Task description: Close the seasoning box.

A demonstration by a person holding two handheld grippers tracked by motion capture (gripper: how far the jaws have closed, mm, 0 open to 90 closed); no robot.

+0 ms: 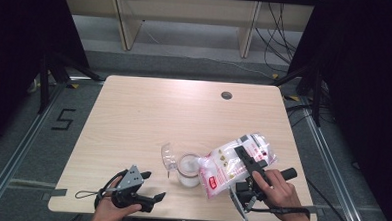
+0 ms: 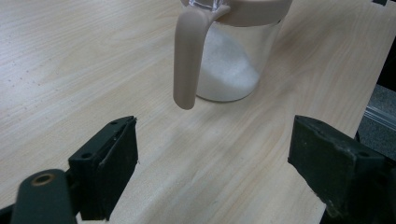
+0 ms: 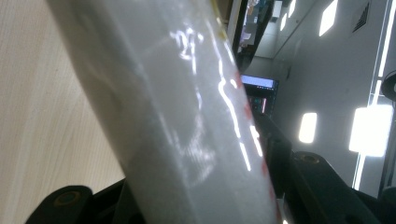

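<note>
- Tilting over the jar (image 1: 188,170), the bag (image 1: 234,159) sits clamped in the right gripper (image 1: 245,161), its lower corner at the jar's mouth.
- Right gripper: jaws partly closed on the bag's sides; the right gripper view shows the clear plastic, packed with white grains, running up between the two black jaws.
- Bag: clear plastic with red print and a red label near its lower end, held slanted above the worktop (image 1: 149,113), upper end pointing to the far right.
- Jar: clear glass, standing upright near the front edge of the worktop, between the two hands; white grains lie in its bottom (image 2: 224,70). It has a beige rim and a beige handle (image 2: 186,60) hanging down its side.
- Lid (image 1: 169,156): clear, hinged open, standing up at the jar's left.
- Left gripper (image 1: 148,188): jaws wide apart with nothing between them, resting low at the front-left of the worktop, pointed toward the jar but apart from it.
- Right hand (image 1: 275,189): wrapped round the right gripper's grip, just right of the jar.
</note>
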